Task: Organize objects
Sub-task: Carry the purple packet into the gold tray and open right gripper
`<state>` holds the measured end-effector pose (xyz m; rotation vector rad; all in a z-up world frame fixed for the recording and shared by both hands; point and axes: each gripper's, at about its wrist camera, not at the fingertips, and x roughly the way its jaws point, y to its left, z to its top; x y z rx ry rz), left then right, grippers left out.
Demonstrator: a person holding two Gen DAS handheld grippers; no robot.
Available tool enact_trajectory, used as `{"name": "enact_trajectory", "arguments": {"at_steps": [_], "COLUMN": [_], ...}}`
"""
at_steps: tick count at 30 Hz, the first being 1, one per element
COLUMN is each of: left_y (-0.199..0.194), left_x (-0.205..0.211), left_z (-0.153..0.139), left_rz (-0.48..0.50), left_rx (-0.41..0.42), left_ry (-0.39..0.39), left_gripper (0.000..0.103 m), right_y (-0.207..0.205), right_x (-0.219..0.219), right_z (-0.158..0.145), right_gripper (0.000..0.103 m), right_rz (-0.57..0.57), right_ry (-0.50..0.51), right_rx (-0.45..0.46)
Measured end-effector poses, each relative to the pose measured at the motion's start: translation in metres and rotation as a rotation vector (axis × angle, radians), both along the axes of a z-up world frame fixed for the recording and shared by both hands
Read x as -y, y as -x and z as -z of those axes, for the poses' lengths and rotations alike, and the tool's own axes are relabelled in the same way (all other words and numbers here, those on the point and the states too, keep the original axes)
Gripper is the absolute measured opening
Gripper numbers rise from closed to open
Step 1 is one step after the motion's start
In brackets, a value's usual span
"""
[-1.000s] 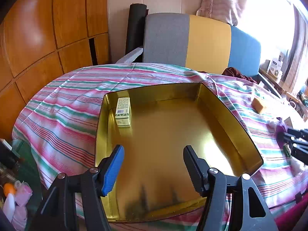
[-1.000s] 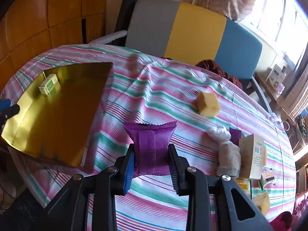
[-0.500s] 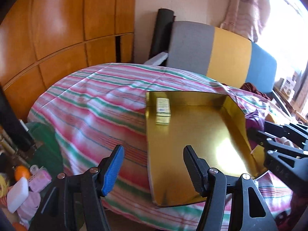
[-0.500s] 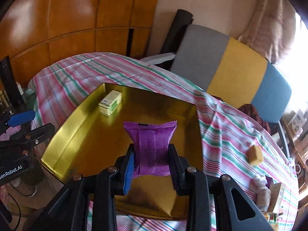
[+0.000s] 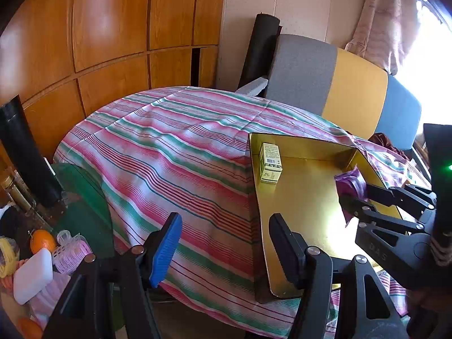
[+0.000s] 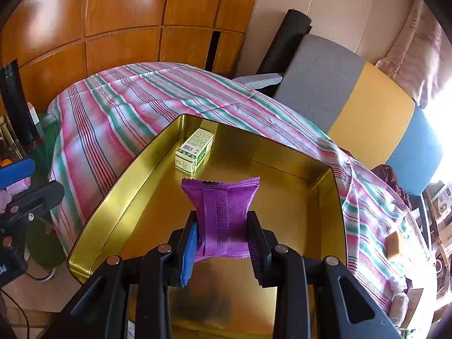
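Your right gripper (image 6: 221, 250) has swung over from the cluttered right side and now hangs above the gold tray (image 6: 118, 186).

You're pinching the purple snack packet (image 6: 221, 212) between its pads, over the tray's near half, with the little green-and-white box (image 6: 195, 151) sitting in the far left corner. Your left gripper (image 5: 223, 245) is spread with nothing in it, hovering over the striped cloth (image 5: 169, 152) just left of the tray.
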<state>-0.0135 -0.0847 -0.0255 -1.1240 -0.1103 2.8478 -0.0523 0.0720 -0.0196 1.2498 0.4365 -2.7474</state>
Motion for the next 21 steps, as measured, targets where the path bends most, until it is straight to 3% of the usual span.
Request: {"name": "enact_trajectory", "arguments": {"at_steps": [10, 21], "left_y": [0.002, 0.005], "left_x": [0.006, 0.021], "left_z": [0.002, 0.002], "left_rz": [-0.006, -0.057], "left_rx": [0.003, -0.006], "left_ry": [-0.028, -0.05], "left_gripper": [0.065, 0.068], "right_y": [0.04, 0.066], "right_x": [0.02, 0.044], "right_z": [0.014, 0.025], "right_gripper": [0.032, 0.042], "right_rz": [-0.008, -0.012], "right_ry": [0.009, 0.011], "right_rx": [0.088, 0.075]}}
